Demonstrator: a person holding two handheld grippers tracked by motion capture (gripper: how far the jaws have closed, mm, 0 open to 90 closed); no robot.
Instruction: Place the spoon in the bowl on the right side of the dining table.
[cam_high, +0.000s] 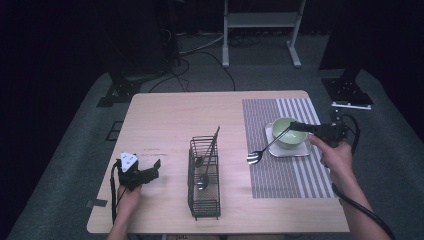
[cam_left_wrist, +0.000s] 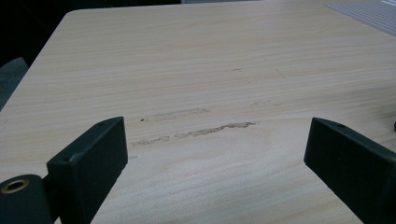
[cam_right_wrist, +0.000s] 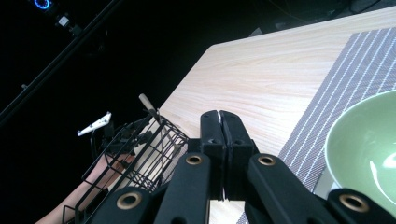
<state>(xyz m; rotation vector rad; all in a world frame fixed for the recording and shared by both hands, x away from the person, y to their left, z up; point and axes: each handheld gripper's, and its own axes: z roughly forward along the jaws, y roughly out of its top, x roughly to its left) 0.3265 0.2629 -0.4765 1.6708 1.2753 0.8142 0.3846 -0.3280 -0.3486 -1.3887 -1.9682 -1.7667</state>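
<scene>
I am carrying a slim black-handled metal fork in my right gripper, its tines hanging over the grey striped woven placemat, just beside the pale green ceramic bowl on its square white saucer. To do this well I judge I should keep the handle level, lower gently and release only once the tines rest flat on the mat. The right jaws are pressed together on the handle end. My left gripper rests on the light wooden table, jaws spread wide, holding nothing, beside the black wire cutlery basket.
</scene>
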